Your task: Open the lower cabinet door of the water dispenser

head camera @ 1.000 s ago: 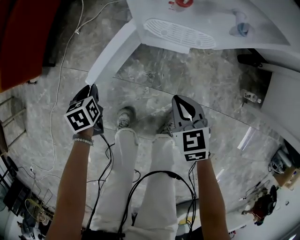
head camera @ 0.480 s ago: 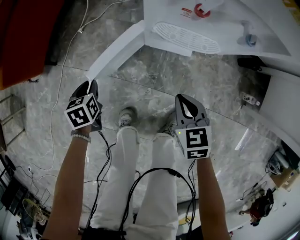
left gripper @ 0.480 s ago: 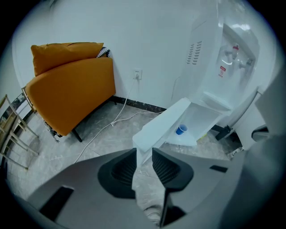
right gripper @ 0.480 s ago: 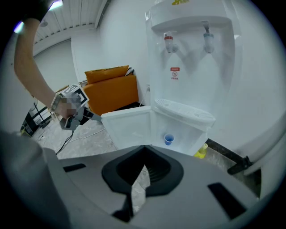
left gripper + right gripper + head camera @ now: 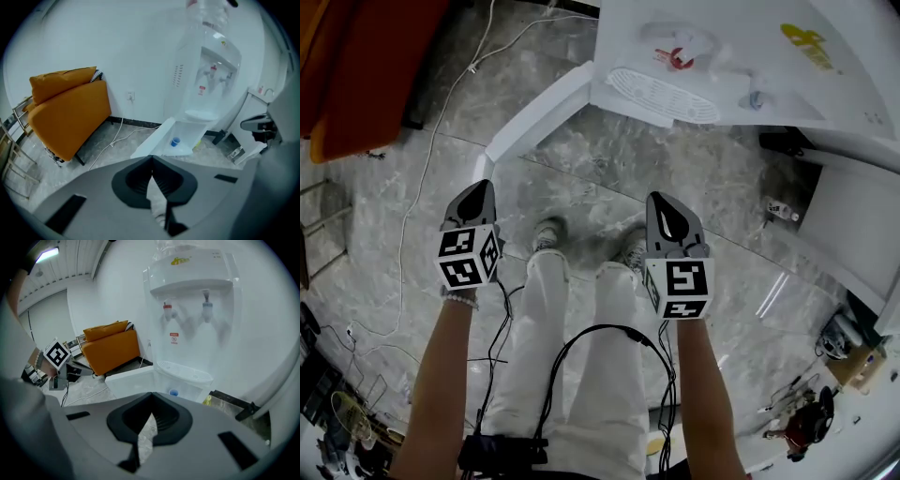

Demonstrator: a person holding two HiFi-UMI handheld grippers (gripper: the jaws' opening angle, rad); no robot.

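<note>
The dispenser (image 5: pixel 722 56) door (image 5: pixel 539 112) stands swung open. The left tongs (image 5: pixel 480 187) have just been closing, with nothing between them. The right tongs (image 5: pixel 662 201) are closed and empty.

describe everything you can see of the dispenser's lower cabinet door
The lower cabinet door is a plain white flat panel, smooth like plastic. It stands upright and swung wide open. One vertical edge joins it to the water dispenser, and it angles out over the marble floor towards the orange sofa. The compartment it uncovers holds a small blue item. Nothing else touches the door.
</note>
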